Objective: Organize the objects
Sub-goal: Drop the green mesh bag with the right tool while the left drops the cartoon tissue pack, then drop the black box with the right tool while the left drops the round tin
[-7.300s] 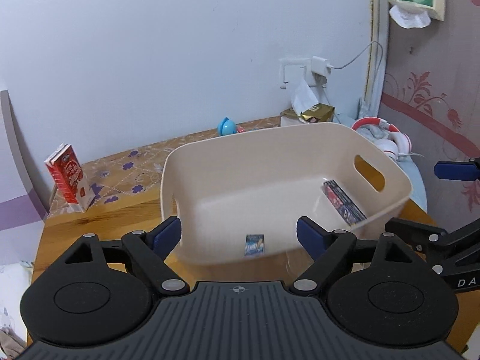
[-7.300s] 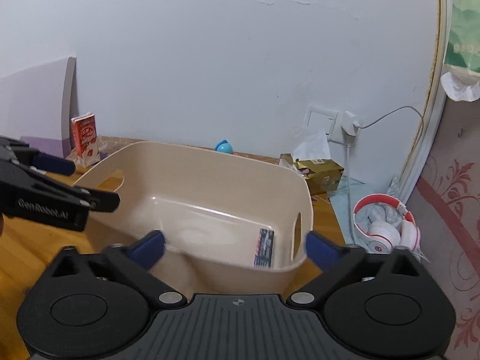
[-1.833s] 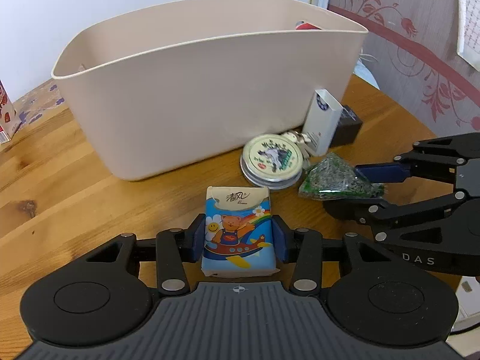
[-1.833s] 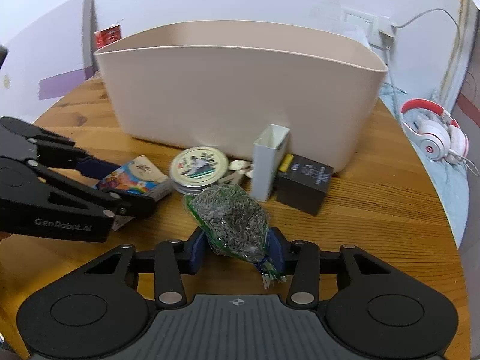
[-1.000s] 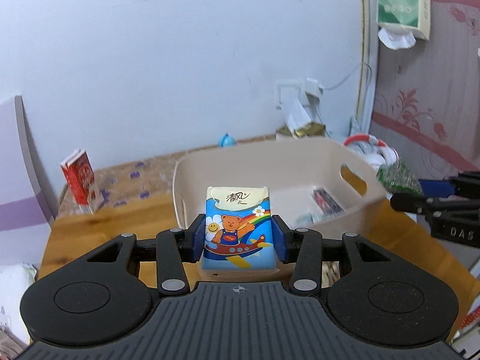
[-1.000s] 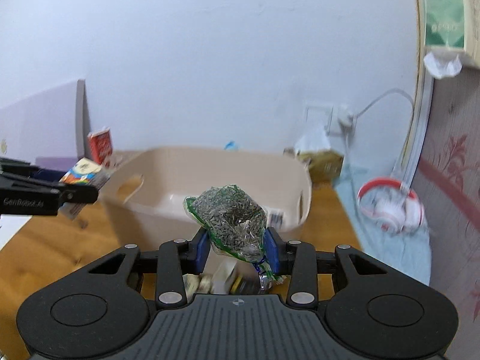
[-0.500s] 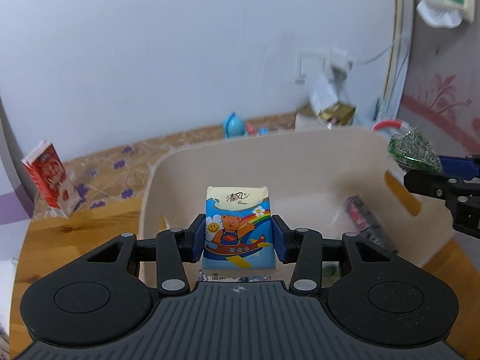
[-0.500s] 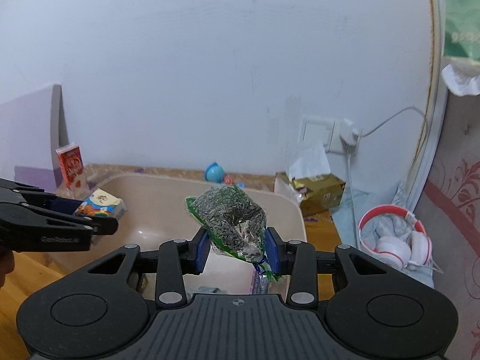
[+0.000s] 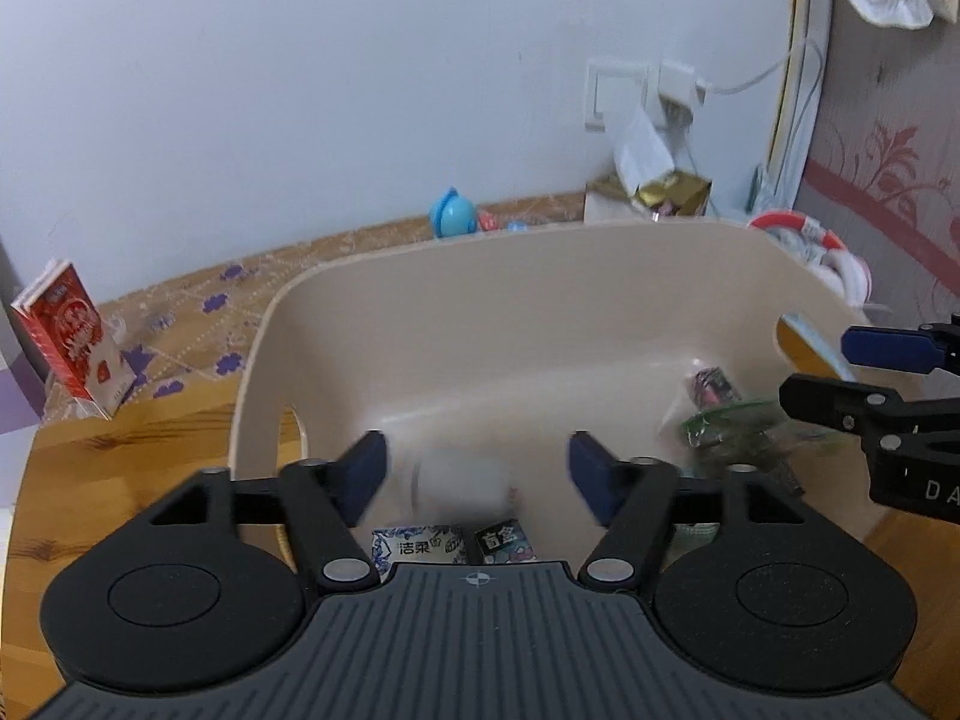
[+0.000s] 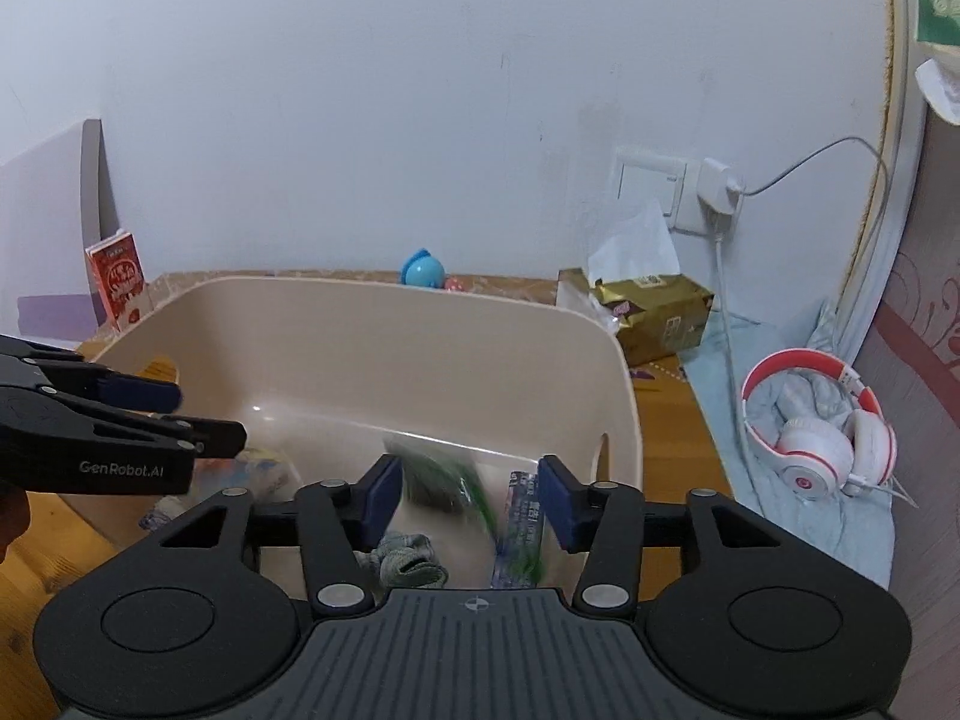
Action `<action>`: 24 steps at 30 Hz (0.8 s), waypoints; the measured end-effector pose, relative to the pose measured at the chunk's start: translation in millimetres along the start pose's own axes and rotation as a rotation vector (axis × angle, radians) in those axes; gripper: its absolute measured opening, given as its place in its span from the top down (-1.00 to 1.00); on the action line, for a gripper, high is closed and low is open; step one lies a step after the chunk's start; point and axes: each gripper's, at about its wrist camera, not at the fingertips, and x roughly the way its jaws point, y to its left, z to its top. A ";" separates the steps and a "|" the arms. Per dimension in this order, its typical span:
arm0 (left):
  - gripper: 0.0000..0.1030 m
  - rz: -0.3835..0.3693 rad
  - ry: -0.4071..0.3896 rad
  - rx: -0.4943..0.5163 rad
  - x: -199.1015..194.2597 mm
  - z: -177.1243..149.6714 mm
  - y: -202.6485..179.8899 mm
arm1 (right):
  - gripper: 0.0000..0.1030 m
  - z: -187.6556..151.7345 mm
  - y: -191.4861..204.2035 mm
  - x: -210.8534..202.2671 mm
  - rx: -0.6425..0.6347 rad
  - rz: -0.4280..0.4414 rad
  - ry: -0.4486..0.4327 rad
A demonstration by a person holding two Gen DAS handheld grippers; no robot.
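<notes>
A beige plastic bin sits on the wooden table; it also shows in the right wrist view. My left gripper is open above the bin's near left part. The tissue pack is a blur between its fingers, falling into the bin. My right gripper is open above the bin's right part. The green seed bag is blurred below it, dropping; it also shows in the left wrist view. Small packets lie on the bin floor.
A red milk carton stands at the table's far left. A blue toy and a gold tissue box sit near the wall. Red and white headphones lie on blue cloth at the right.
Both grippers have opened. The tissue pack has left the left gripper and the seed bag has left the right gripper; both are falling into the bin.
</notes>
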 end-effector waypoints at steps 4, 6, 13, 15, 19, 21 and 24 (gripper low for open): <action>-0.57 0.000 -0.041 -0.005 -24.2 -1.5 -2.9 | -0.41 1.1 -0.8 -20.3 0.002 -0.011 -0.037; -0.60 0.001 -0.054 0.001 -36.4 -4.3 -4.6 | -0.54 0.2 1.4 -31.9 0.004 -0.017 -0.056; -0.68 -0.007 -0.082 0.009 -75.1 -23.9 -10.0 | -1.00 -13.2 5.4 -71.6 0.009 -0.044 -0.100; -0.68 -0.002 -0.086 -0.001 -82.6 -34.3 -11.7 | -1.00 -20.9 2.3 -79.6 0.012 -0.052 -0.094; -0.68 -0.009 -0.068 -0.020 -86.4 -58.6 -17.5 | -1.00 -38.5 -3.0 -85.3 0.019 -0.064 -0.065; -0.68 -0.015 -0.041 -0.022 -80.9 -70.4 -21.2 | -1.00 -48.3 -5.3 -83.2 0.021 -0.074 -0.039; -0.68 -0.023 -0.003 -0.025 -69.9 -85.9 -25.9 | -1.00 -65.5 -10.1 -73.0 0.026 -0.078 0.011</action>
